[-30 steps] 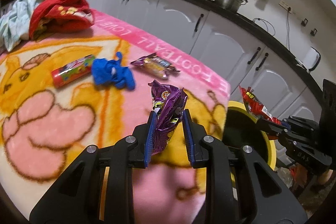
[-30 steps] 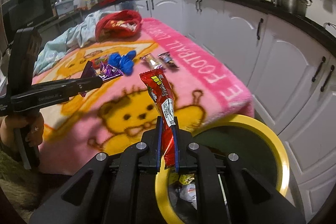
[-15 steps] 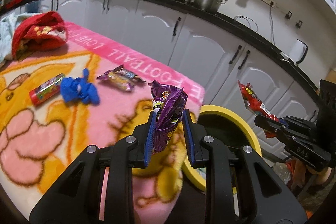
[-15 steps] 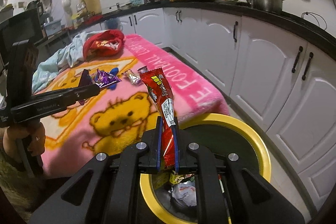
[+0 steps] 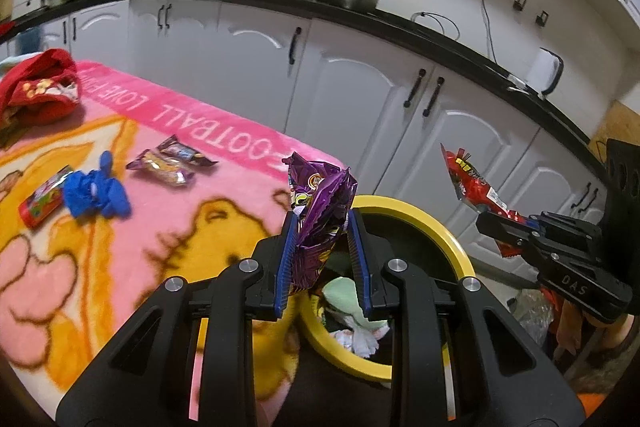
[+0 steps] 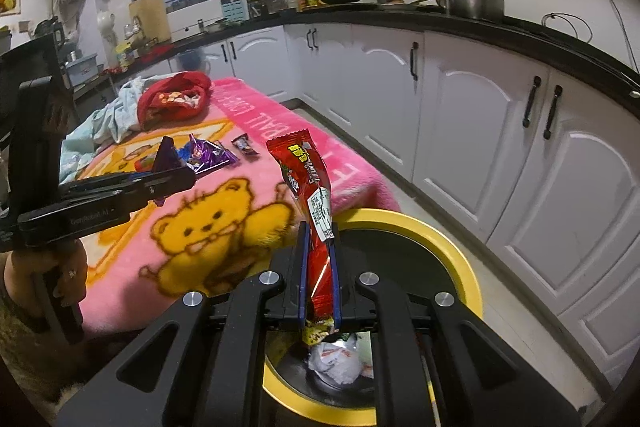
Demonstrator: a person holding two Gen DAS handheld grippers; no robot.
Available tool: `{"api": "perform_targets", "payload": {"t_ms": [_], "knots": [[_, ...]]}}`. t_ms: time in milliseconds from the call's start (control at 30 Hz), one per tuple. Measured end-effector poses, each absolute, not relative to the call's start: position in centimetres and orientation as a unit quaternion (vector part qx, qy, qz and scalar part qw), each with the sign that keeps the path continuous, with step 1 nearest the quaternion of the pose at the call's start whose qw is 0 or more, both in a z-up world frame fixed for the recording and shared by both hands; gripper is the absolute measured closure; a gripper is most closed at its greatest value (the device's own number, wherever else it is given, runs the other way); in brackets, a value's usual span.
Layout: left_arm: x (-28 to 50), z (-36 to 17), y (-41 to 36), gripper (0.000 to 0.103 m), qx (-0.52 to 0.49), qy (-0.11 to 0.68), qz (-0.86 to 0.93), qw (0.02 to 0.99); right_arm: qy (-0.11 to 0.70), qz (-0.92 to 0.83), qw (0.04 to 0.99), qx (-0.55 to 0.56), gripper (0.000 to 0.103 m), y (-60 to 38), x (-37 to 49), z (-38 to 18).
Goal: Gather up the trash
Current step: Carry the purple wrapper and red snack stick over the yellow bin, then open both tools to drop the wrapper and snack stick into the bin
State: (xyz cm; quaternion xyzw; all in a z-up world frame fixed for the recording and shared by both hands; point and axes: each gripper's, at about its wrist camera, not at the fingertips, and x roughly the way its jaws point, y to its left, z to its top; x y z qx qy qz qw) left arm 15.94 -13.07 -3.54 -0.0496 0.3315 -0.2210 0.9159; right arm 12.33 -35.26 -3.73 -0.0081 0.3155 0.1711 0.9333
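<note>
My left gripper [image 5: 322, 223] is shut on a crumpled purple wrapper [image 5: 320, 199], held above the near rim of a yellow-rimmed bin [image 5: 448, 239] that holds paper and wrappers. My right gripper [image 6: 318, 227] is shut on a long red snack wrapper [image 6: 306, 171], also over the bin [image 6: 460, 255]. The right gripper and its red wrapper [image 5: 476, 191] show at the right of the left wrist view. On the pink blanket [image 5: 120, 227] lie a blue glove [image 5: 94, 191], a red-green wrapper [image 5: 42, 201] and two candy wrappers [image 5: 170, 161].
A red cloth [image 5: 40, 91] and a pale blue cloth [image 6: 108, 115] lie at the blanket's far end. White cabinets [image 5: 360, 95] under a black counter with pots run behind the bin. A person's hand [image 6: 60, 267] holds the left gripper's handle.
Both grippers have carried their wrappers away from the blanket and over the bin. The bin's opening now sits right under both sets of fingers. The grips have not changed.
</note>
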Motion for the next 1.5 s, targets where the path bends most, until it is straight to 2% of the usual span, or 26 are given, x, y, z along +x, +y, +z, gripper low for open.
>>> {"api": "perform_targets", "payload": {"t_ms": [1033,1500], "knots": [[17.0,-8.2,-20.2,0.084,-0.004,0.383,-0.278,0.881,0.379,0.112,0.918,0.028,0.094,-40.4,12.5,-8.9],[17.4,-9.7,-21.1,0.082,0.012,0.398,-0.279,0.874,0.403,0.104,0.908,0.045,0.087,-41.0,13.3,-10.6]]}}
